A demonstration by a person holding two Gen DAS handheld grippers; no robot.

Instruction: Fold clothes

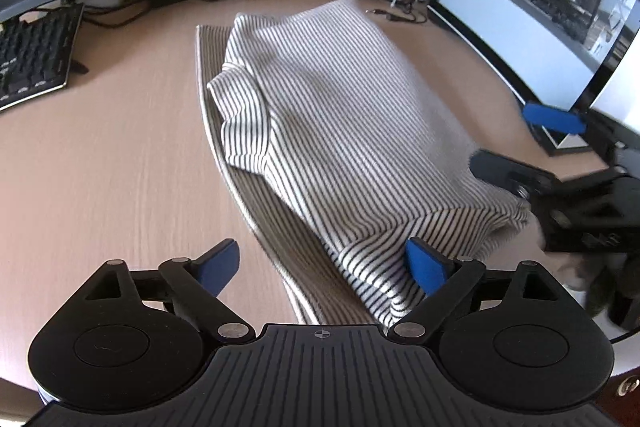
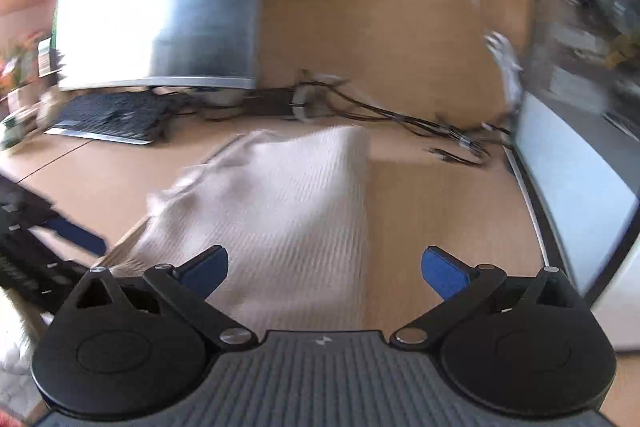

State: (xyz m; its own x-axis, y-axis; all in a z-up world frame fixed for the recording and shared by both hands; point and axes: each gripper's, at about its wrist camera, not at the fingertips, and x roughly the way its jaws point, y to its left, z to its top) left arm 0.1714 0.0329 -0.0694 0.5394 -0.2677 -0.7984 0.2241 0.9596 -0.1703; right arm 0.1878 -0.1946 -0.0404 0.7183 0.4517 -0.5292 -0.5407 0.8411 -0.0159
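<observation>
Wooden table (image 1: 120, 155) | striped shirt (image 1: 340, 115) folded | both claws wide, empty: left claw (image 1: 322, 269), right claw (image 2: 324, 273) | next: smooth fold

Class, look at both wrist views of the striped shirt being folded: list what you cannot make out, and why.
- Striped shirt, right wrist view: stripes smeared by motion blur.
- Shirt's near hem, left wrist view: hidden behind the left gripper.
- Right gripper, left wrist view: blurred, cut off by the frame edge.
- Keyboard: key legends too small.
- Monitor, right wrist view: screen washed out by glare.
</observation>
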